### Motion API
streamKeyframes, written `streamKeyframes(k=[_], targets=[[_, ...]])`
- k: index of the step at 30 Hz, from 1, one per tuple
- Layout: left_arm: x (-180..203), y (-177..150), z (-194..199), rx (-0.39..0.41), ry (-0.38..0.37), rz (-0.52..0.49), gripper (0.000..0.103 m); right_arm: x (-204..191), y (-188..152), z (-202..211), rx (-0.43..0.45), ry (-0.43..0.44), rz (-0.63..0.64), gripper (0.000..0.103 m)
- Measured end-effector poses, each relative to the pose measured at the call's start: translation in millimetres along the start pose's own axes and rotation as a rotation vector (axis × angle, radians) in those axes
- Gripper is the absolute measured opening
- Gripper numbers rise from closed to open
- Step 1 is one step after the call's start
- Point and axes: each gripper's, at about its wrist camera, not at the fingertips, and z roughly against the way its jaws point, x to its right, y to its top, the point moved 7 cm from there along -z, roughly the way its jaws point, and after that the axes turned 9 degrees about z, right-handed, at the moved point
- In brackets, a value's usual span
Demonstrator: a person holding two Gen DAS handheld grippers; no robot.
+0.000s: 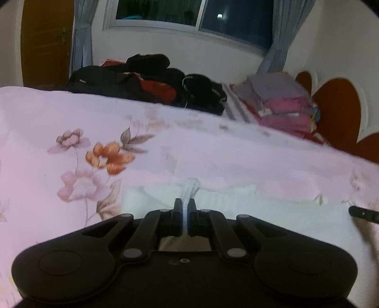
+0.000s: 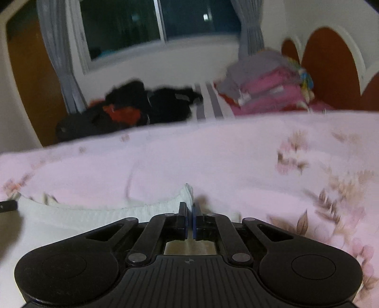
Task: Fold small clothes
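Note:
A small white garment (image 1: 272,213) lies on the pink floral bedspread (image 1: 213,154). My left gripper (image 1: 185,203) is shut on a pinched fold of its edge, which sticks up between the fingertips. My right gripper (image 2: 189,207) is shut on another corner of the same white garment (image 2: 99,214), whose ribbed edge runs to the left. The tip of the right gripper shows at the right edge of the left wrist view (image 1: 363,213), and the left gripper's tip at the left edge of the right wrist view (image 2: 8,205).
At the back of the bed lie a pile of black and red clothes (image 1: 146,80) and a stack of folded pink and grey clothes (image 1: 281,104). A headboard (image 1: 338,109) stands at the right, with a window (image 1: 189,14) and wall behind.

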Motion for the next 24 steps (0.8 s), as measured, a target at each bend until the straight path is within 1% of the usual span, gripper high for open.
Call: streamKeyframes(k=[1,2,3,4,6,7,8,10,11,14,15,17,19,22,24], targets=[[-1,-2,0,0.000,0.009,-0.006,0.007,2,-3,-1,-0.006,-0.002,-0.003,0.003],[-2,-3,0,-0.001,0.014,-0.012,0.011,4,-3,0,0.001,-0.002,-0.013,0.004],[-2,-3,1,0.004,0.024,-0.019,0.017,6,-3,1,0.004,-0.004,-0.026,0.006],[-3,-2,4,0.012,0.029,-0.019,0.019,8,-1,4,0.009,-0.012,-0.035,0.008],[-5,0,10,0.016,0.033,-0.015,0.022,11,2,13,0.035,-0.031,-0.038,0.031],[-7,0,13,0.017,0.041,-0.008,0.023,12,4,19,0.050,-0.036,-0.042,0.037],[-8,1,19,0.023,0.044,0.001,0.024,11,5,24,0.062,-0.034,-0.048,0.039],[-6,1,31,0.043,0.041,0.000,0.028,6,8,35,0.075,-0.024,-0.049,0.039],[-3,1,39,0.052,0.032,-0.010,0.031,2,9,40,0.081,-0.020,-0.042,0.039],[11,-5,59,0.062,-0.011,-0.036,0.041,-18,8,52,0.089,0.017,-0.001,0.039],[19,-7,63,0.063,-0.025,-0.048,0.043,-26,7,55,0.089,0.025,0.014,0.039],[32,-15,71,0.049,-0.055,-0.069,0.044,-40,3,58,0.078,0.052,0.019,0.039],[44,-26,73,0.018,-0.077,-0.071,0.044,-54,-2,59,0.067,0.084,0.017,0.039],[53,-42,72,-0.030,-0.090,-0.061,0.044,-77,-13,61,0.044,0.129,0.039,0.039],[56,-52,69,-0.048,-0.083,-0.065,0.044,-93,-22,61,0.031,0.141,0.081,0.039]])
